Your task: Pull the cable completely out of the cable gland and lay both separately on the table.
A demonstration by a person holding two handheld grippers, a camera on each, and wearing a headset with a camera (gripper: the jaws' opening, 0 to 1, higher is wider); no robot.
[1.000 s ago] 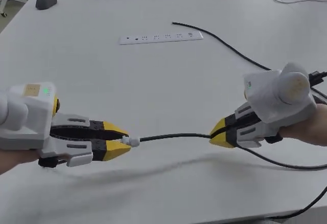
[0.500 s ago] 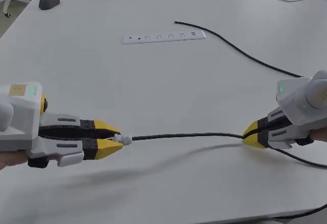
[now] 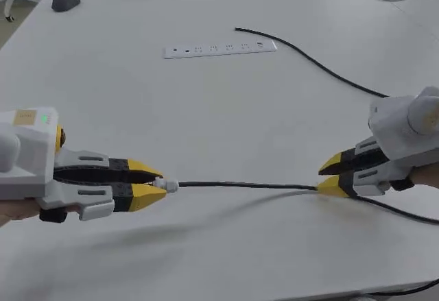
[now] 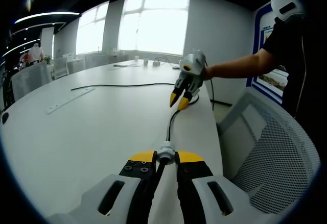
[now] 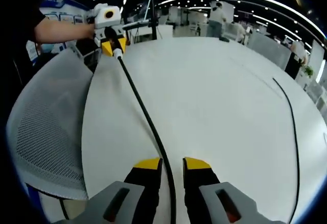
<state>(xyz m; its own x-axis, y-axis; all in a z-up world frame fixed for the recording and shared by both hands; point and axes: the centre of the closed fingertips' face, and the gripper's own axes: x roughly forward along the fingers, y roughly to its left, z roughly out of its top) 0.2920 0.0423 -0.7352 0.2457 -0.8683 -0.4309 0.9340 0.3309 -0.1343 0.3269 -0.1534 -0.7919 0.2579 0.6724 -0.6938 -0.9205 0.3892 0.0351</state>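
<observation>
White plastic cable gland (image 4: 164, 151) sits clamped in the left gripper's (image 3: 161, 184) tips, just above the table (image 3: 206, 109). The black cable (image 3: 247, 185) runs to the right gripper (image 3: 322, 179), whose jaws stand apart around it. Pulling this loosely would likely slip along the cable, leaving it threaded.

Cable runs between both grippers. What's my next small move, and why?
Probably close the right gripper on the cable and pull it away: its jaws stand apart around the cable, whose end sits in the cable gland pinched in the left gripper.
</observation>
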